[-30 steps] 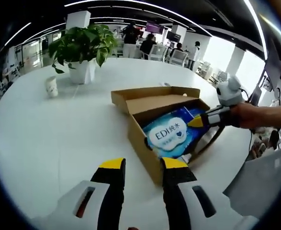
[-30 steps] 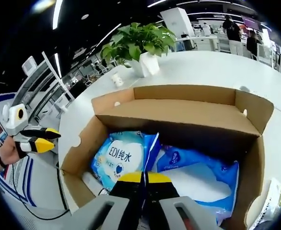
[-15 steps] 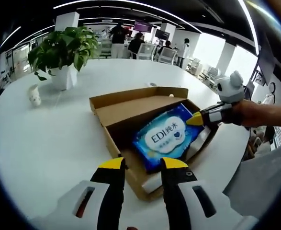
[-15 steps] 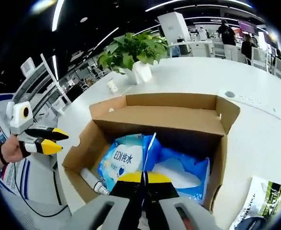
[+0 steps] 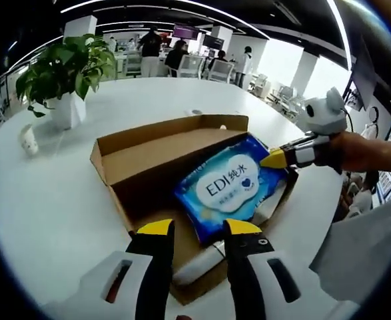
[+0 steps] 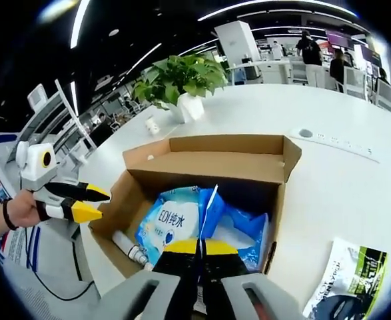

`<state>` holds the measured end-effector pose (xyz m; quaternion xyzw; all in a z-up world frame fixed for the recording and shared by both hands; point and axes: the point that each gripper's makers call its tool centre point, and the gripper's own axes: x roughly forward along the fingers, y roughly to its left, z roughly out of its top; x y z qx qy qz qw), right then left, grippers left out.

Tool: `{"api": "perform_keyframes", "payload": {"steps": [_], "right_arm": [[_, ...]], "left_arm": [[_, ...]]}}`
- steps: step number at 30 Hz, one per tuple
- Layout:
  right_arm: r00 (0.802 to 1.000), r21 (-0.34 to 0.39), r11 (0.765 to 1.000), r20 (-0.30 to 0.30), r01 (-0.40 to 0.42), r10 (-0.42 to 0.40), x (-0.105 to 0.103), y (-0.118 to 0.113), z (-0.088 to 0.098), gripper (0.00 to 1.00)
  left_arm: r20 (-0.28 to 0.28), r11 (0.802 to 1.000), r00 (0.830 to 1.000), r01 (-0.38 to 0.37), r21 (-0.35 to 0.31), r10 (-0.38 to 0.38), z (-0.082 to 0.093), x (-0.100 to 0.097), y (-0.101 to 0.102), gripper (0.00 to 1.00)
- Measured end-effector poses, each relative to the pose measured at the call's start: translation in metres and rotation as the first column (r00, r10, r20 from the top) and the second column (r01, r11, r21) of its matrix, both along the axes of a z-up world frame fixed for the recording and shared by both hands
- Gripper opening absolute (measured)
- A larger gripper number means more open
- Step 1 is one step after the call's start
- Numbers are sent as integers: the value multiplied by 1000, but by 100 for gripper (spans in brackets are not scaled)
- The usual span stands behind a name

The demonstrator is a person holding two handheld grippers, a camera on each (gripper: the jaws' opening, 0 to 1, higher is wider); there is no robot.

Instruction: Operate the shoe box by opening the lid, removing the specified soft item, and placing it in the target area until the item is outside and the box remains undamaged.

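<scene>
Right claw pinches the wipes pack by its edge, above the open box — left claw hovers narrowly parted at the box's near wall.

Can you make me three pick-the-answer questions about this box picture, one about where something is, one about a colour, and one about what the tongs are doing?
1. Where is the white tube?
A. on top of the plant
B. inside the cardboard box, beside the blue pack
C. on the floor

2. What colour is the wipes pack around its white label?
A. blue
B. red
C. green

3. What are the right tongs doing?
A. hanging wide open over the table
B. holding the plant pot
C. pinched shut on the edge of the wipes pack

Answers:
1. B, since the tube lies along the box's inner wall next to the pack in both views.
2. A, since the wrapper is plainly blue.
3. C, since in the right gripper view the yellow tips meet with the pack's thin edge rising between them, while the left tongs stand open.
</scene>
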<state>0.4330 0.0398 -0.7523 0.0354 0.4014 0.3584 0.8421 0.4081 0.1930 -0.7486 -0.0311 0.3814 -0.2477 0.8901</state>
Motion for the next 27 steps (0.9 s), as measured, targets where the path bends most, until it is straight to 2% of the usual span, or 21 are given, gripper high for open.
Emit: {"api": "perform_keyframes", "payload": {"steps": [9,14,27], "right_arm": [[1000,9,1000,-10,4,-4,7,-6,-7,0],[1000,13,1000,-16,3,-2,11,-8,-11,0],[1000,28,1000,-29,13,-12,19,-12,-20,0]], "left_arm": [[-36,1000,999,9,-10,-10,-15,12,-15,29],[-66,1000,997,24,-15,-25,-24,11,-25,29],[-139,999,990,30,-11,-31,-43,16,-32,29]]}}
